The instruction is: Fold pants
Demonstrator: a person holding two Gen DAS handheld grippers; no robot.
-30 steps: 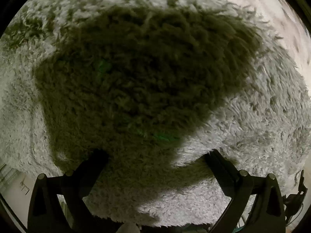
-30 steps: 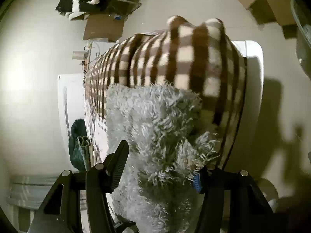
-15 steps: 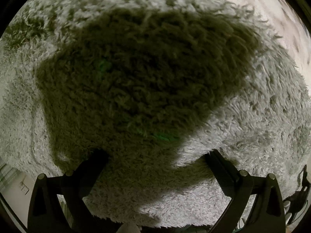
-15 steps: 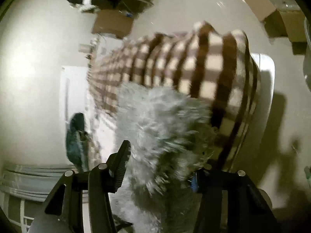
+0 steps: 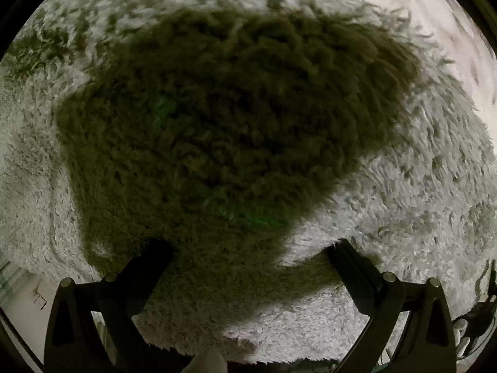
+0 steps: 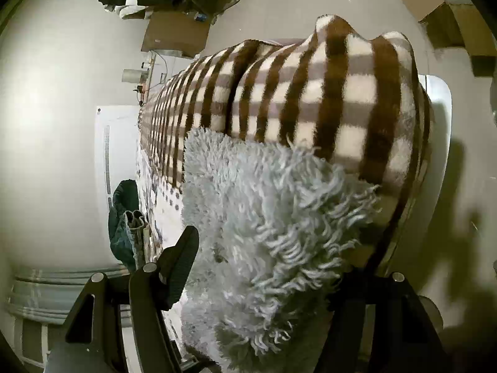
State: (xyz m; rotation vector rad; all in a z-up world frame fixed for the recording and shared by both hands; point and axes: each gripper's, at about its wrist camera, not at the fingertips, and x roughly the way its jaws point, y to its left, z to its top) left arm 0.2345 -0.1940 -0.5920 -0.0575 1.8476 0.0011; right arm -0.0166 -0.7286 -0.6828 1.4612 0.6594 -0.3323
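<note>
Shaggy pale pants bunched over a plaid blanket on the counter; right gripper opening, fabric between its jaws; left gripper spread wide, pressing pile flat, likely anchoring the fold.
</note>
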